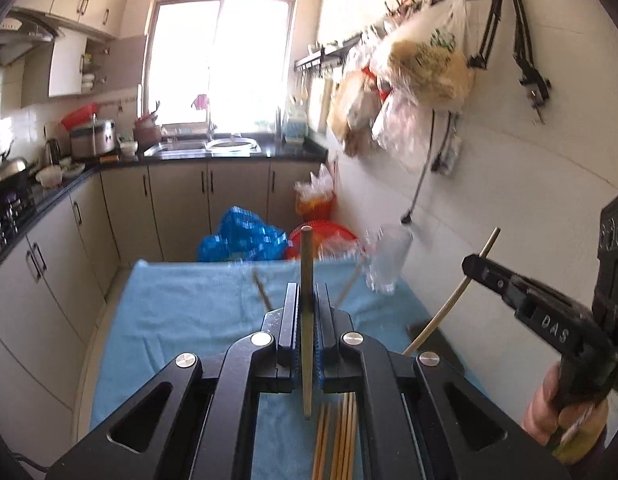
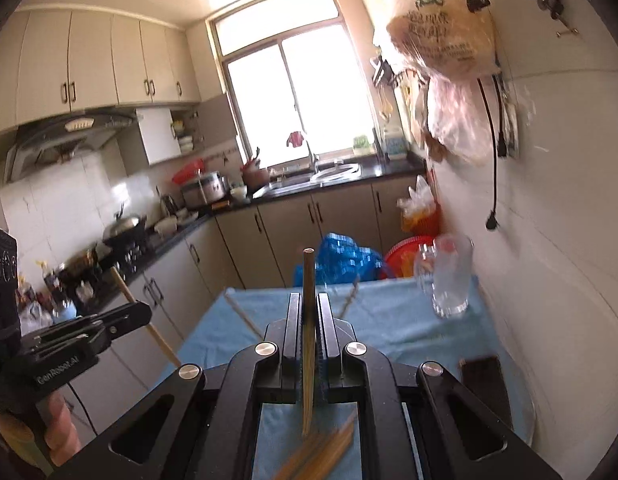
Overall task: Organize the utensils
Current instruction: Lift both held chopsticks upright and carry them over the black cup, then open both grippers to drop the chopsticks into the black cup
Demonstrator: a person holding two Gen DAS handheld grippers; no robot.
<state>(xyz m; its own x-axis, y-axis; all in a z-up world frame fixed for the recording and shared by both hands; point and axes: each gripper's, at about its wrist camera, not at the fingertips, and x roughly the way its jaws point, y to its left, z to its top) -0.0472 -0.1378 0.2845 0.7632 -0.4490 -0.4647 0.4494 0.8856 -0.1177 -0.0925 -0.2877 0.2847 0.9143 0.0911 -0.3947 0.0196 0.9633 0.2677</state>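
Observation:
My left gripper [image 1: 307, 296] is shut on one wooden chopstick [image 1: 306, 264] that stands upright between its jaws, held above the blue towel [image 1: 181, 320]. My right gripper [image 2: 308, 304] is shut on another upright chopstick [image 2: 308, 280]. It also shows in the left wrist view [image 1: 475, 266], at the right, gripping its chopstick [image 1: 449, 304]. The left gripper shows at the left of the right wrist view [image 2: 139, 314]. A bundle of loose chopsticks [image 1: 339, 440] lies on the towel below the grippers, also in the right wrist view [image 2: 329, 444]. A clear glass [image 1: 389, 260] stands at the towel's far right, blurred.
Two loose chopsticks [image 1: 261, 290] lie further out on the towel. A dark flat object [image 2: 485, 384] lies near the wall on the right. Plastic bags [image 1: 421, 76] hang from a wall rack above. A blue bag [image 1: 241, 240] and red basins [image 1: 329, 236] sit beyond the table.

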